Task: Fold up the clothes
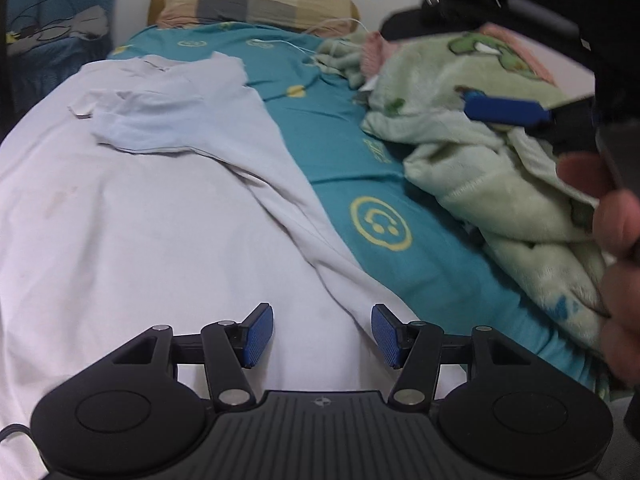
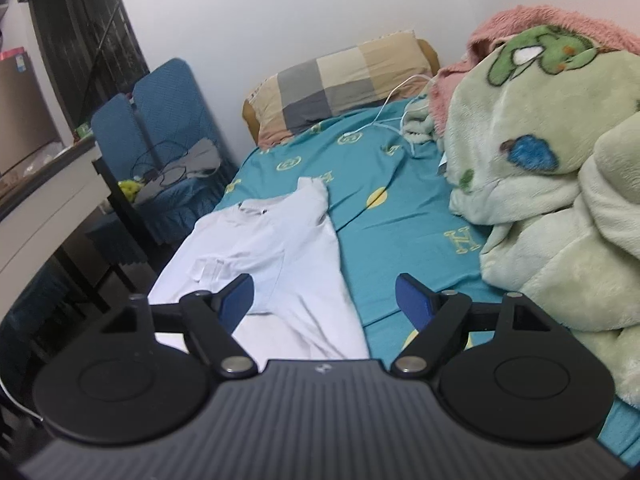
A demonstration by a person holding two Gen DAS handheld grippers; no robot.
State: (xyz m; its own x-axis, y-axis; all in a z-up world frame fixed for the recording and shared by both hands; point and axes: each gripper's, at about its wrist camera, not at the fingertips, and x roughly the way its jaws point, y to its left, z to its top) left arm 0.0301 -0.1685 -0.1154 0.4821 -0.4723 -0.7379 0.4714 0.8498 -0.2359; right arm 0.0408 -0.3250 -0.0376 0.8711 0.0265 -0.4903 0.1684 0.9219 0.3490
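Observation:
A white T-shirt (image 1: 132,200) lies spread on the teal bed sheet (image 1: 360,152), its left sleeve folded in over the chest. My left gripper (image 1: 322,334) is open and empty, low over the shirt's lower part. In the right wrist view the shirt (image 2: 276,256) lies below and left of my right gripper (image 2: 325,302), which is open and empty, held above the bed. The right gripper also shows in the left wrist view (image 1: 504,110) at the right, over the blanket, with a hand behind it.
A green plush blanket (image 2: 540,184) is heaped along the bed's right side, a pink one (image 2: 520,28) behind it. A checked pillow (image 2: 340,80) and a white cable (image 2: 392,112) lie at the head. A blue chair (image 2: 160,128) and a desk (image 2: 48,208) stand left of the bed.

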